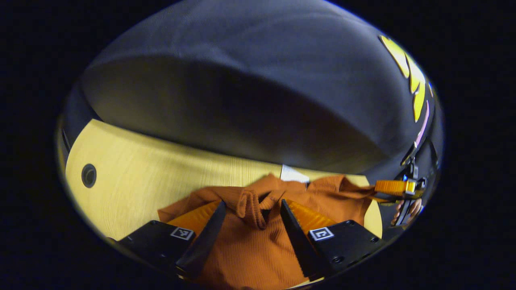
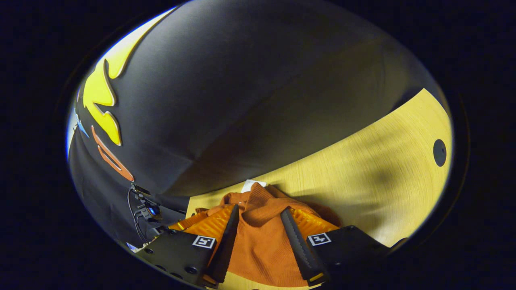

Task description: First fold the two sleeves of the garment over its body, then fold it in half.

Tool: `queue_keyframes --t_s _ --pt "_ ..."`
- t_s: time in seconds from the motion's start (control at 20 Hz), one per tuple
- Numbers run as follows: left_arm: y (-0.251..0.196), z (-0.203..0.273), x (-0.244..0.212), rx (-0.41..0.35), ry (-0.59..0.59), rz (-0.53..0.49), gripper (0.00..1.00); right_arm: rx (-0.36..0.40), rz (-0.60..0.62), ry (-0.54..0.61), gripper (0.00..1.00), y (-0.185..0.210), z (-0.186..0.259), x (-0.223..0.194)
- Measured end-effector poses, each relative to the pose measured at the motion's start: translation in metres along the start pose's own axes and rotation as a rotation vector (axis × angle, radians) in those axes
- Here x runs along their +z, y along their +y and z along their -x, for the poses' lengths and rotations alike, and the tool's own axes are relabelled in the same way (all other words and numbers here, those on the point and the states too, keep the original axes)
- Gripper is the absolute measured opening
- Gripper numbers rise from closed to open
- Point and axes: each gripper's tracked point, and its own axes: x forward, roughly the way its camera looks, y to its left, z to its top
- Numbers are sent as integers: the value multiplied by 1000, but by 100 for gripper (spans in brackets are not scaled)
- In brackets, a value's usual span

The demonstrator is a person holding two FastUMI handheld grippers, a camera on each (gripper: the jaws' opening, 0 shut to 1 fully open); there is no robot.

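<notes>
Garment (image 1: 258, 241), orange ribbed knit, lies bunched on the counter (image 1: 133, 177), near the booth wall, with a white tag (image 1: 292, 174) at its far edge. Your left gripper (image 1: 252, 209) hangs low over it, fingers spread wide with a cuff-like rolled fold (image 1: 252, 207) between them; the fingers don't look closed on the cloth, so I read no grip. Your right gripper (image 2: 258, 217) is the same: wide apart, a ribbed folded edge (image 2: 262, 201) lying in the gap, nothing pinched as far as I can tell. Each gripper straddles a cloth edge, likely so you can clamp it and carry it over. The heap fits both sleeves pulled in or a loose pile; I can't tell which. Sleeves can't be made out separately.
</notes>
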Motion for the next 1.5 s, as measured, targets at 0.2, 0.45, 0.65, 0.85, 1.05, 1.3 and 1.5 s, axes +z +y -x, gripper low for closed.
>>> queue_keyframes --t_s 0.2,0.45,0.65,0.85,1.05,1.3,1.5 --pt "24 17 34 78 -133 -63 98 -36 111 -110 69 19 28 5" --pt "37 95 66 248 -199 -131 99 -151 410 -235 96 51 80 25" --pt "17 194 84 283 -344 -198 99 -228 596 -383 94 94 146 19" --pt "-25 290 69 308 -445 -288 98 -310 728 -528 98 122 230 -3" --pt "-56 362 13 313 -448 -267 98 -304 720 -622 98 134 302 -53" --pt "-68 413 -59 340 -417 -265 98 -296 757 -624 94 124 355 -120" --pt "-74 433 -83 340 -413 -239 98 -275 747 -553 96 115 361 -159"
